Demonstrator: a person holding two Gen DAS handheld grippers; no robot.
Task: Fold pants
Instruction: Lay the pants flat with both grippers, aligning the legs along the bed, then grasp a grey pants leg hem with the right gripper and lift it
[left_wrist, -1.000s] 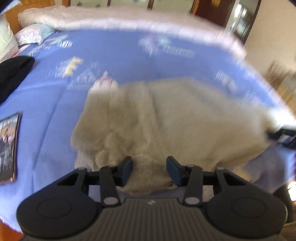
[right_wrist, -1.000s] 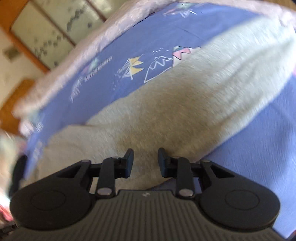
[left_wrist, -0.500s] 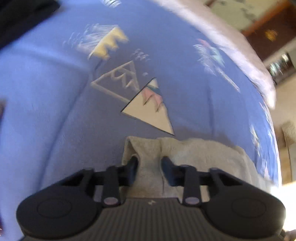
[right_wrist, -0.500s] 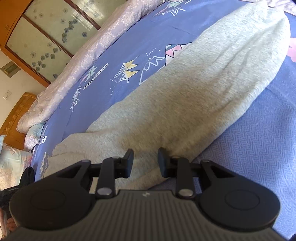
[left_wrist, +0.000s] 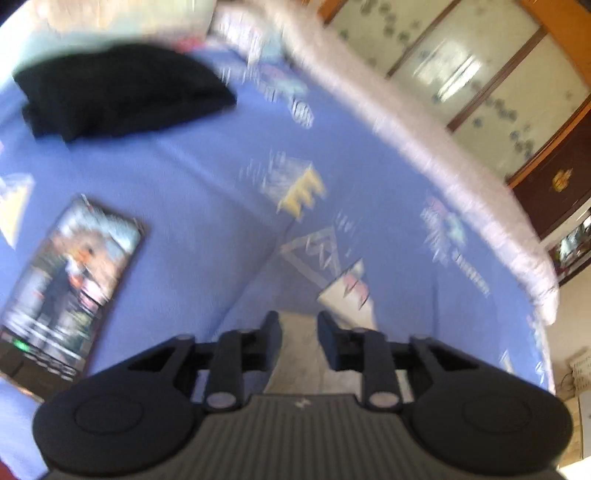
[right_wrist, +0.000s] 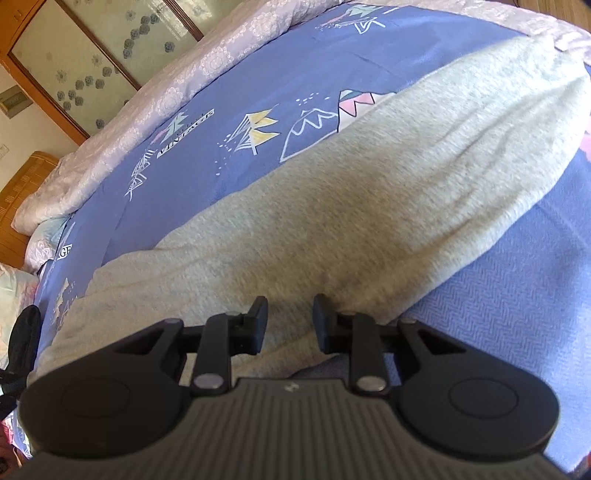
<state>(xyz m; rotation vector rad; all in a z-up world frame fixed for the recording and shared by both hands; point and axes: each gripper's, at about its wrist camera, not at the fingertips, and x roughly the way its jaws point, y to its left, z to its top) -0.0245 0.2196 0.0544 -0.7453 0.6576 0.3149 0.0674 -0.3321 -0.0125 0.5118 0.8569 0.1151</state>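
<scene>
Light grey fleece pants (right_wrist: 351, 206) lie in a long band across the blue patterned bedspread (right_wrist: 258, 66). My right gripper (right_wrist: 290, 321) sits low at their near edge, its black jaws a little apart with cloth between and under them. In the blurred left wrist view my left gripper (left_wrist: 299, 334) has its jaws narrowly apart with a strip of the grey pants (left_wrist: 299, 354) between them. Whether either gripper pinches the cloth does not show.
A folded black garment (left_wrist: 114, 92) lies at the far left of the bed. A magazine or book (left_wrist: 70, 284) lies flat at the left. A pale quilt (right_wrist: 177, 85) runs along the far edge, with a wooden glass-door wardrobe (left_wrist: 480, 74) behind.
The left gripper has swung left and up: most of the pants have dropped out of its view, and the black garment and magazine have come in. The right gripper has barely moved.
</scene>
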